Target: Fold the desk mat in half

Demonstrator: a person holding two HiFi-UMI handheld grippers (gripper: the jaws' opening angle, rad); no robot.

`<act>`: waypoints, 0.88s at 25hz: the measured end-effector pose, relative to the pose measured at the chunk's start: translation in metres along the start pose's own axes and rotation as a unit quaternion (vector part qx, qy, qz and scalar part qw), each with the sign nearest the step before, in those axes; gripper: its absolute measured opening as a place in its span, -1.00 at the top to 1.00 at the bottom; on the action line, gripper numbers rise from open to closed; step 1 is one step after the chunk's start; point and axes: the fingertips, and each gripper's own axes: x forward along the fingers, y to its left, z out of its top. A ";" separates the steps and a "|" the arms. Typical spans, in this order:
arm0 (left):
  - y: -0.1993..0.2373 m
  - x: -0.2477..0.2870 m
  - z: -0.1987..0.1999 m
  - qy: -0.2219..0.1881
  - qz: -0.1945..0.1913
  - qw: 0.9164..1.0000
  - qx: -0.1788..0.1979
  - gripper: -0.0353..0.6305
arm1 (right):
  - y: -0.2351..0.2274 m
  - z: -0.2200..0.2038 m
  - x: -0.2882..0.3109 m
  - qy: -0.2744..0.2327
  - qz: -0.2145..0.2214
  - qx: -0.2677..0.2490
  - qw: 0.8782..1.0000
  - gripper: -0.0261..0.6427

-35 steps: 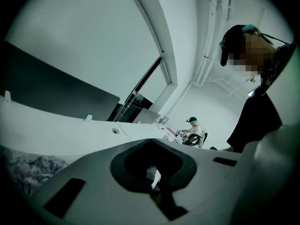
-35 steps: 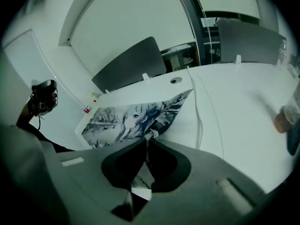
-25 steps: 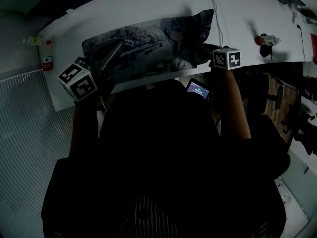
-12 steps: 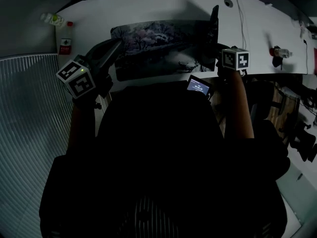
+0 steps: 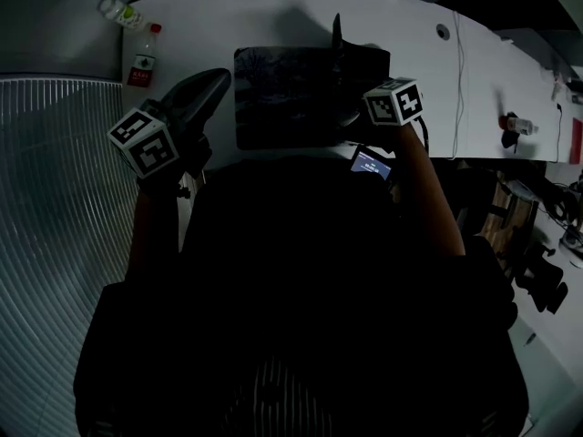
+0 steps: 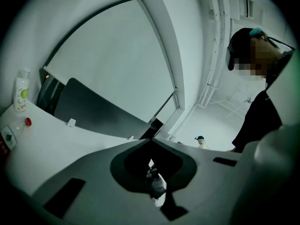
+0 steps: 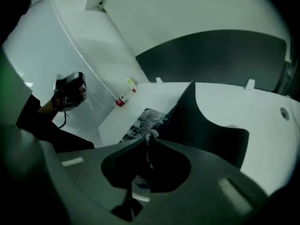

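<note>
Half done: your right claw (image 7: pixel 149 138) is clamped on desk mat (image 5: pixel 282 98) edge, flap upright over desk (image 5: pixel 182 16). Left claw (image 6: pixel 151 159) closed, apparently empty. Next, judged: lay flap flat, match edges.

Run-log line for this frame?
phase: mid-fold | right gripper: shut on dark printed rectangular desk mat, right end raised upright | left gripper: shut, at mat's left edge | surface: white desk

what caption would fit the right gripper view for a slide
Right claw pinches an edge of the desk mat, dark underside standing upright over the white desk
</note>
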 end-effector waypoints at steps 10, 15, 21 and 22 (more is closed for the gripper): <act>0.042 -0.054 0.016 -0.019 0.026 0.999 -0.022 0.88 | 0.094 0.018 0.128 0.088 0.082 -0.083 0.989 0.84; 0.055 -0.070 0.015 -0.021 0.036 0.999 -0.033 0.88 | 0.118 0.006 0.173 0.149 0.086 -0.114 0.978 0.84; 0.064 -0.074 0.003 -0.019 0.039 0.998 -0.052 0.88 | 0.133 -0.018 0.199 0.184 0.098 -0.084 0.974 0.79; 0.064 -0.074 0.000 -0.017 0.036 0.998 -0.054 0.88 | 0.136 -0.020 0.203 0.182 0.102 -0.076 0.975 0.65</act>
